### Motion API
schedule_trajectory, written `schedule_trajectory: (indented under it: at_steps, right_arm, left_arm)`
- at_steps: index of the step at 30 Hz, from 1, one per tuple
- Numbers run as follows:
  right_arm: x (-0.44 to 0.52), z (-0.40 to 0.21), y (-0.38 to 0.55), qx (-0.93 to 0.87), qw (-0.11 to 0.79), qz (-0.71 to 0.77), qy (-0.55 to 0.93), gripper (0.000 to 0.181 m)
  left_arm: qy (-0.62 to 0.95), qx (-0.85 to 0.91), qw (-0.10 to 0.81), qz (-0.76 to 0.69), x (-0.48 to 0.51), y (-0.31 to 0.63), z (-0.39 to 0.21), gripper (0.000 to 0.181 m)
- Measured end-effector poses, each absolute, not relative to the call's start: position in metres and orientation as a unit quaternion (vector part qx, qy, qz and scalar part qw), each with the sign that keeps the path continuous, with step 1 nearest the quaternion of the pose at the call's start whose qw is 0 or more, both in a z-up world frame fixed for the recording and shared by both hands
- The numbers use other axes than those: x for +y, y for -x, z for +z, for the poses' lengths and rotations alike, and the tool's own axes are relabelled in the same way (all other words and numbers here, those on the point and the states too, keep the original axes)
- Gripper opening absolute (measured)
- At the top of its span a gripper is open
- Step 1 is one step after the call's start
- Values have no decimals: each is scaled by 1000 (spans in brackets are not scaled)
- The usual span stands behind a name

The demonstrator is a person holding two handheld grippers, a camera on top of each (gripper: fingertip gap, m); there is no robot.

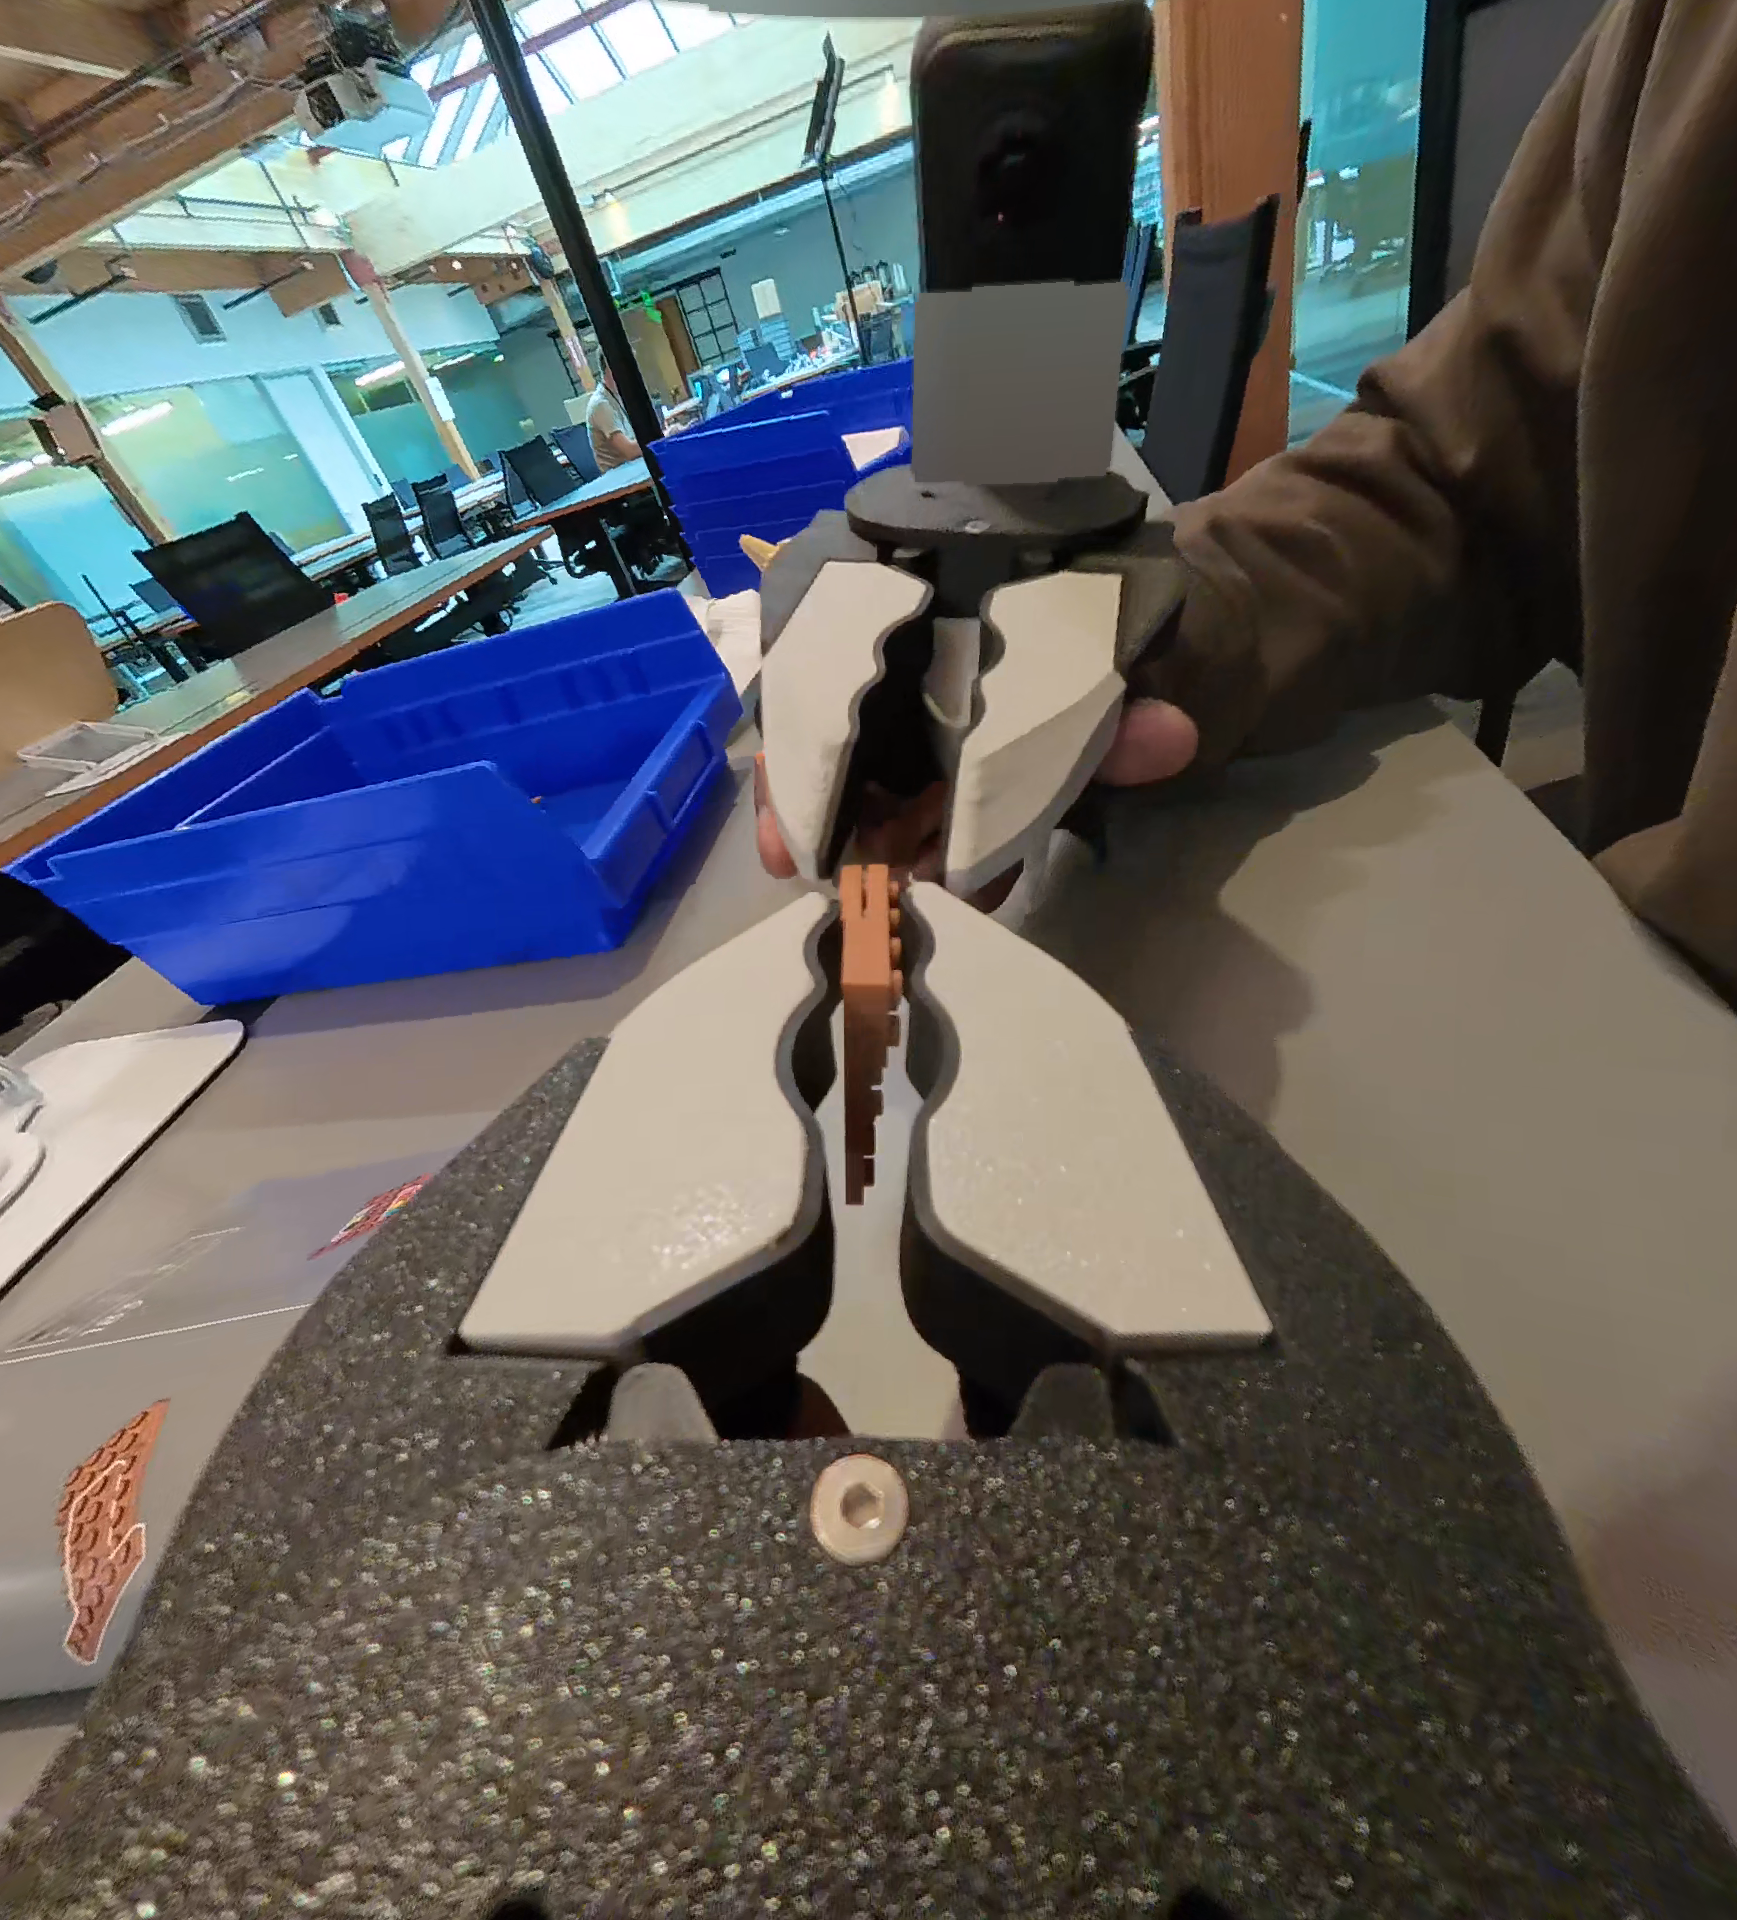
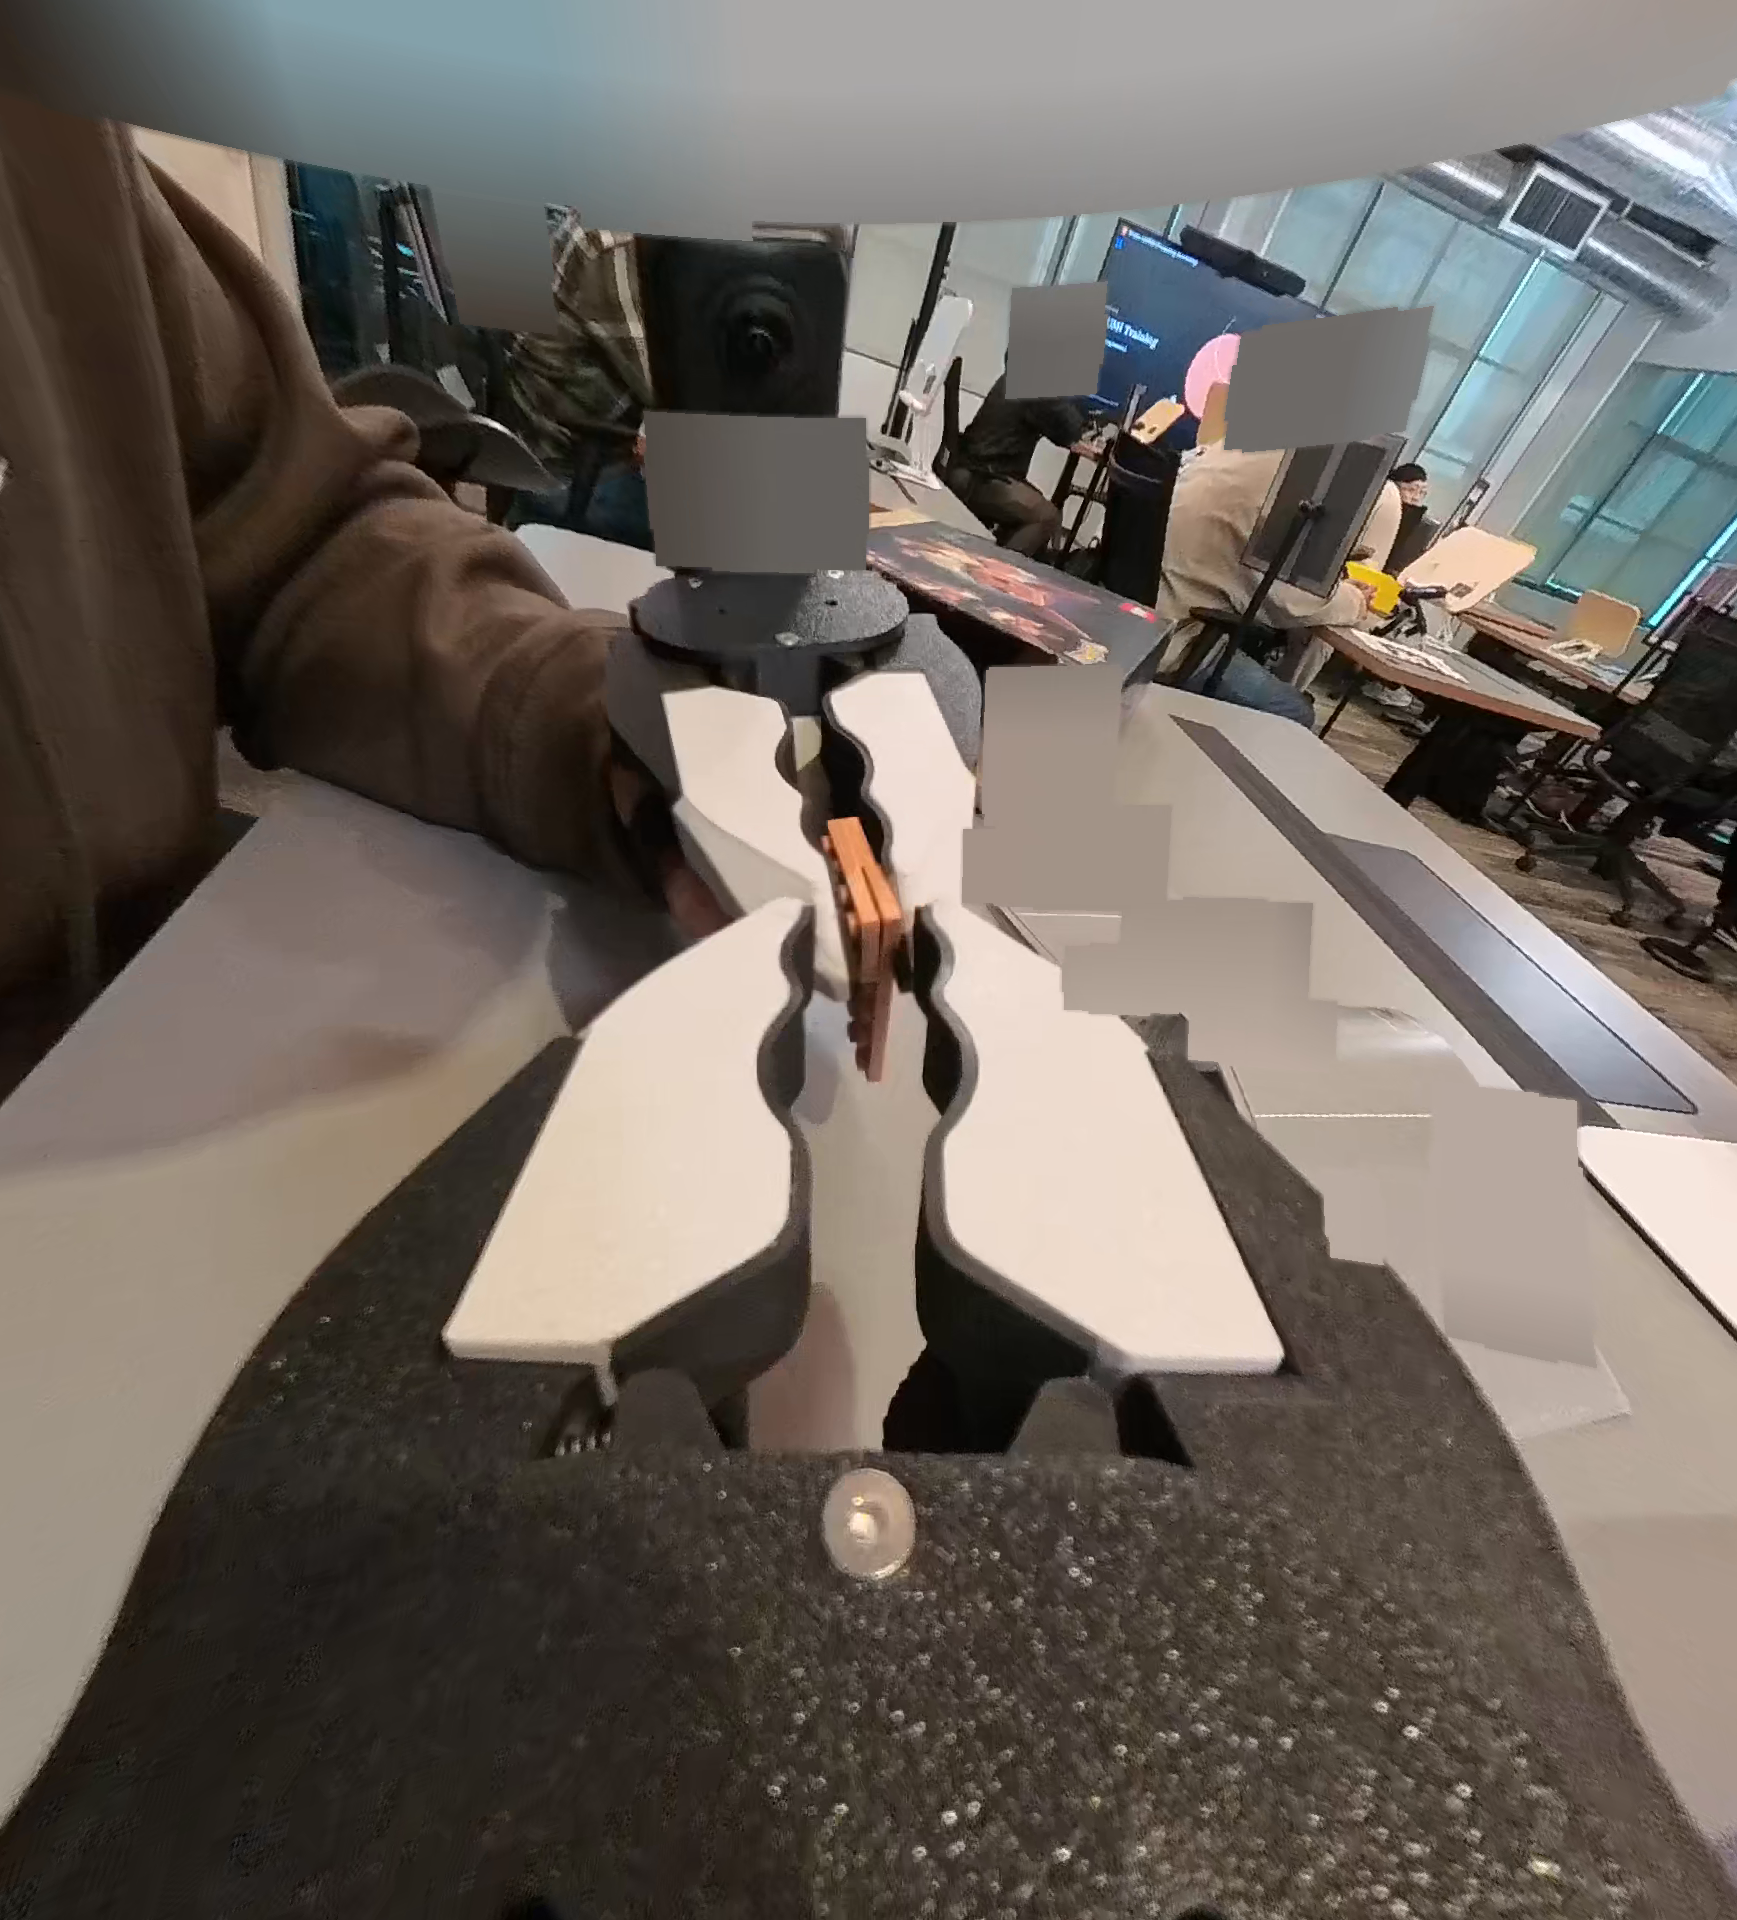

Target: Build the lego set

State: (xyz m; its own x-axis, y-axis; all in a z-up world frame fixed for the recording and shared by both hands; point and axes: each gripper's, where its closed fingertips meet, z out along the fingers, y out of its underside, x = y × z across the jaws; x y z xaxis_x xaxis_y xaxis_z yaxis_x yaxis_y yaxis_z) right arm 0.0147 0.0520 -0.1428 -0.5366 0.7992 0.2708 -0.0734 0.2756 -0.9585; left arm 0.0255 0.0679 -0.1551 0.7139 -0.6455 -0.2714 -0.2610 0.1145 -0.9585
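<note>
Left wrist view: my left gripper (image 1: pixel 869 914) pinches a brown lego plate (image 1: pixel 869 997) on edge, held above the grey table (image 1: pixel 1415 1091). My right gripper (image 1: pixel 885 831) meets it tip to tip, nipping the plate's far end. Another brown lego piece (image 1: pixel 105 1538) lies apart on the table, beside the blue bin (image 1: pixel 376 862).
</note>
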Motion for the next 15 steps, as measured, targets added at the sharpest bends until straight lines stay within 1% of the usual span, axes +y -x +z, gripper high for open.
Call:
schedule_trajectory:
  at_steps: [8, 15]
  right_arm:
    - [50, -148, -18, -703, 355, 554, 270, 12]
    - [48, -152, -22, -723, 336, 542, 266, 7]
  left_arm:
    - [651, 376, 645, -136, 65, -29, -161, 9]
    - [651, 393, 634, -141, 62, -35, -164, 9]
